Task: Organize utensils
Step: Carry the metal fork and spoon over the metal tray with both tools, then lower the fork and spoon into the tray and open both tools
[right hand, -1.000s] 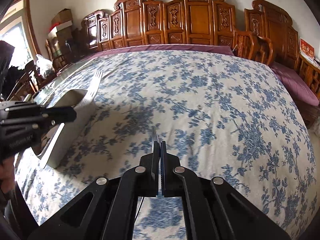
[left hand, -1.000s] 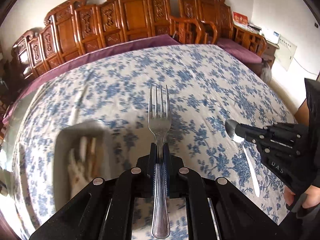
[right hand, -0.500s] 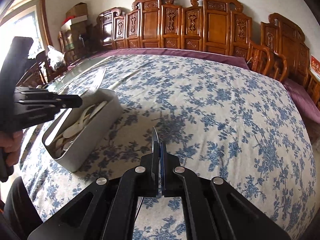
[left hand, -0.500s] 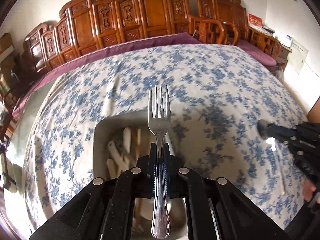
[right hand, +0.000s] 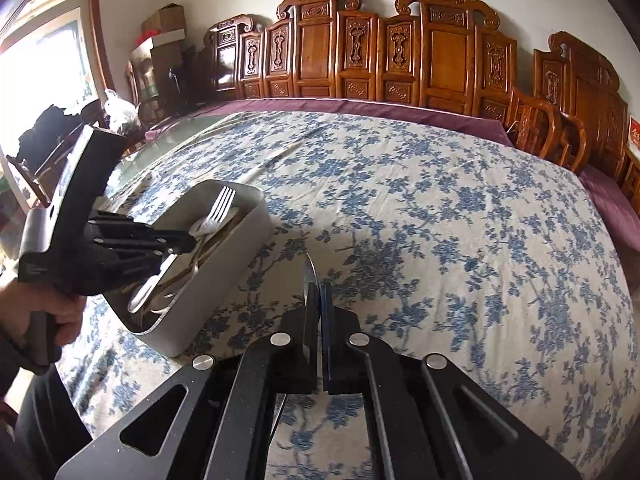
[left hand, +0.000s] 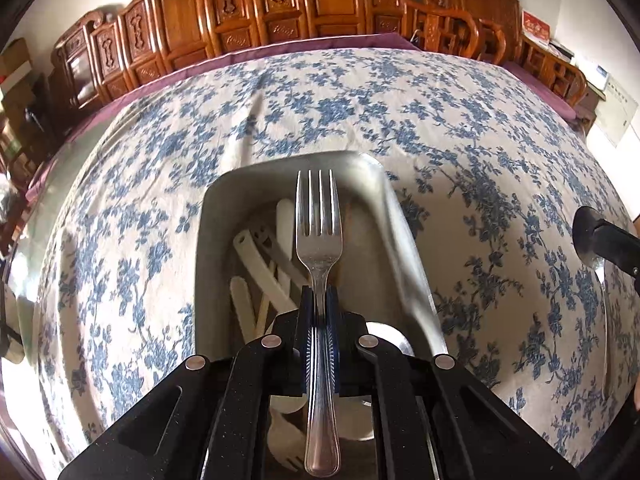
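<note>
The left gripper (left hand: 319, 300) has moved over the grey box (left hand: 208, 240) — before, it was beside it. Behind stand carved wooden chairs (left hand: 320, 4). A blue-flowered cloth (left hand: 460, 128) lies under both tools. It pinches a fork (left hand: 319, 236); the right gripper (right hand: 318, 304) pinches a knife (right hand: 309, 276) — box to its left.

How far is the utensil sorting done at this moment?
Done: white utensils already lie in the grey bin. In hand: left gripper holds a fork over the bin; right gripper holds a knife. Left: drop both in.
</note>
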